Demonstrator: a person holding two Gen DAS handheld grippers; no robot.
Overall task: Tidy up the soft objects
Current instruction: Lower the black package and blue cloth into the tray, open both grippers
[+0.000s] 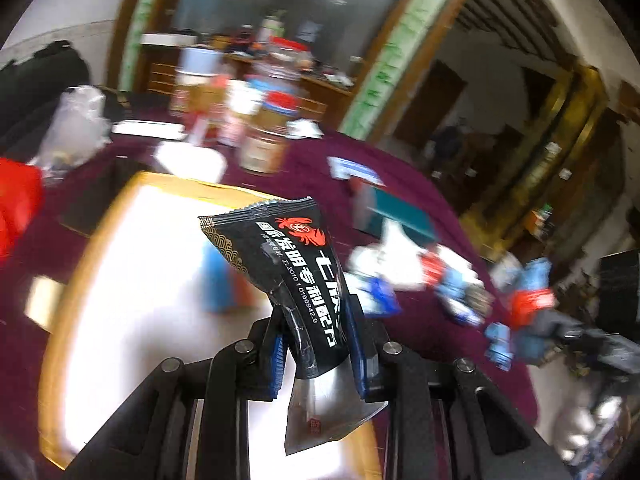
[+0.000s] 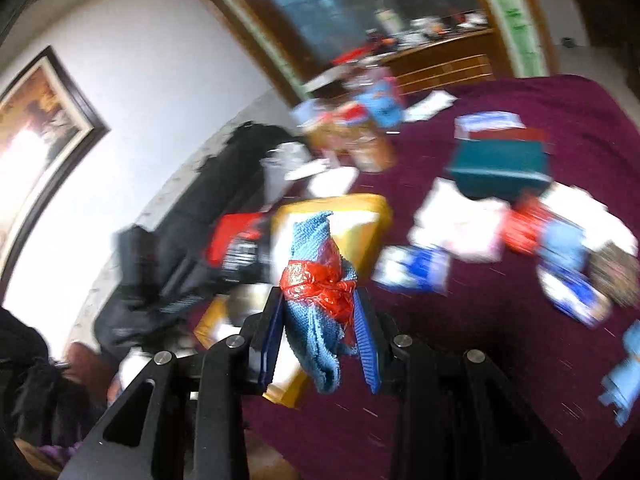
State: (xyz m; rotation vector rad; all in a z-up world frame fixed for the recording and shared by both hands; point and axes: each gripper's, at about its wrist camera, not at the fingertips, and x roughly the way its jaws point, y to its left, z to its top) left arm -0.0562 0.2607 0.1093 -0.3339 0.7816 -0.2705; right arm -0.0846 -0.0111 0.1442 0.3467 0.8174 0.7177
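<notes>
My left gripper (image 1: 318, 344) is shut on a black foil sachet (image 1: 296, 264) with a red crab logo and white lettering, held above a yellow-rimmed tray (image 1: 132, 192) with a bright white floor. My right gripper (image 2: 320, 320) is shut on a blue knitted cloth (image 2: 316, 248) tied with red plastic wrap, held above the same tray (image 2: 372, 208). A blurred heap of soft packets in white, blue and red (image 1: 440, 276) lies on the maroon tablecloth to the right; it also shows in the right wrist view (image 2: 520, 228).
Jars and bottles (image 1: 264, 132) stand at the table's far side. A teal box (image 1: 400, 216) lies near the heap, also visible in the right wrist view (image 2: 500, 164). A red object (image 1: 16, 204) and a clear plastic bag (image 1: 76, 120) sit left. Black bags (image 2: 208, 216) lie beside the table.
</notes>
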